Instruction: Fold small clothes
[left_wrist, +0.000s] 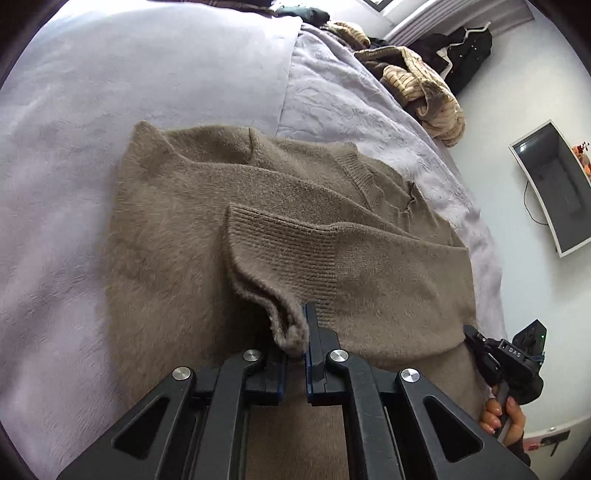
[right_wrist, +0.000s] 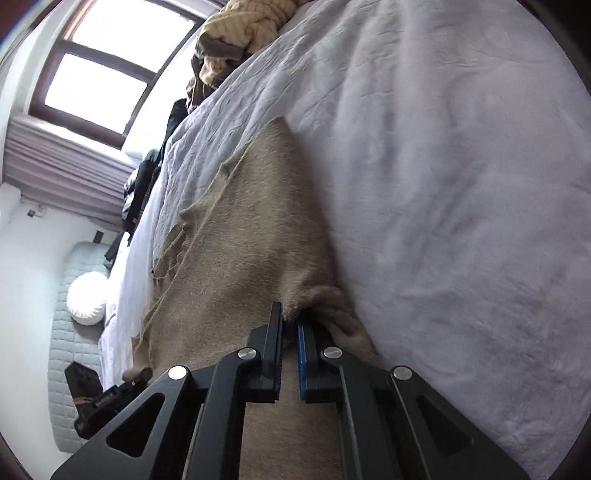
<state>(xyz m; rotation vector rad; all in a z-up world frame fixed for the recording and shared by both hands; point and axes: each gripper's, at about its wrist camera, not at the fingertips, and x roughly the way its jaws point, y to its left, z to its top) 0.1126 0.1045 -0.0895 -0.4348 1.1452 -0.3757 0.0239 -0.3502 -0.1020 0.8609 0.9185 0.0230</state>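
Left claw (left_wrist: 295, 339): jaws drawn together, pinching a fuzzy fold at the edge of the brown sweater (left_wrist: 258, 229); the pinched tuft bunches up between the blue-edged pads, right at the tips. The sweater lies flat on the pale lilac bedspread (left_wrist: 74, 184), directly ahead of and under this claw; a ribbed cuff (left_wrist: 280, 243) of a sleeve folded across the body sits just beyond the tips, the ribbed neckline (left_wrist: 358, 173) further ahead and to the right. Left of the claw, bare bedspread only. Far ahead to the right, a heap of tan striped clothes (left_wrist: 424, 88) at the bed's edge, well apart from the sweater. Low at the right, the other gripper's black body is in view at the sweater's near corner, with a hand (left_wrist: 502, 417) wrapped around its handle. Right claw (right_wrist: 290, 328): jaws also closed, clamped on a gathered bit of the sweater's edge (right_wrist: 321, 306), which puckers at the tips and trails off just right of them. The sweater's body runs ahead and to the left of this claw; bedspread fills everything to its right. Far ahead to the left, a window (right_wrist: 110, 74); low left, the left claw's tip on a sweater corner.
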